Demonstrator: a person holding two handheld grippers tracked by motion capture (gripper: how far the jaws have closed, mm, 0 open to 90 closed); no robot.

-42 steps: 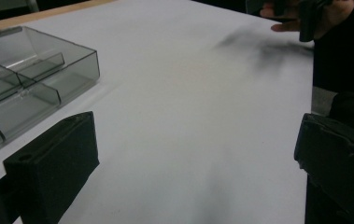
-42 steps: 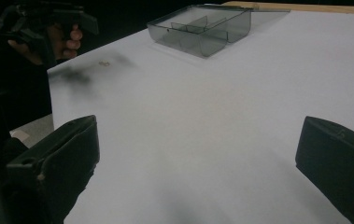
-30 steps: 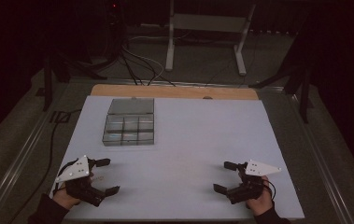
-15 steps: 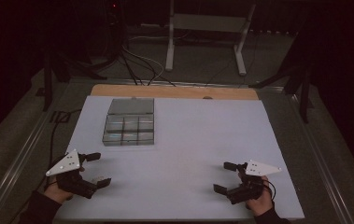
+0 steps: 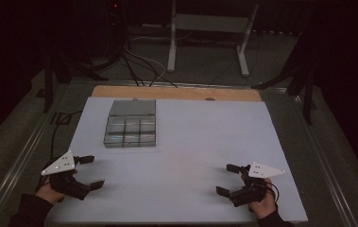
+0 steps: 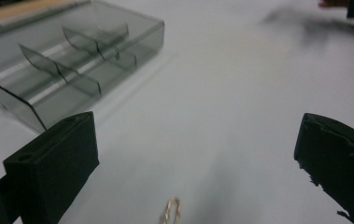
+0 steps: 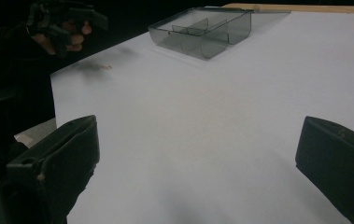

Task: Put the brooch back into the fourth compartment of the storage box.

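Left tongs [image 5: 92,170] spread wide above a small ring [image 6: 171,211], right tongs [image 5: 228,178] wide apart (both empty)

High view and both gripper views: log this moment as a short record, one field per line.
surface: white table
box: clear divided box, far left of the table, compartments look empty
small item: pale ring-like bit on the table between the left gripper's jaws, too small to identify
left gripper: near left corner, jaws wide apart, holding nothing
right gripper: near right corner, jaws wide apart, holding nothing
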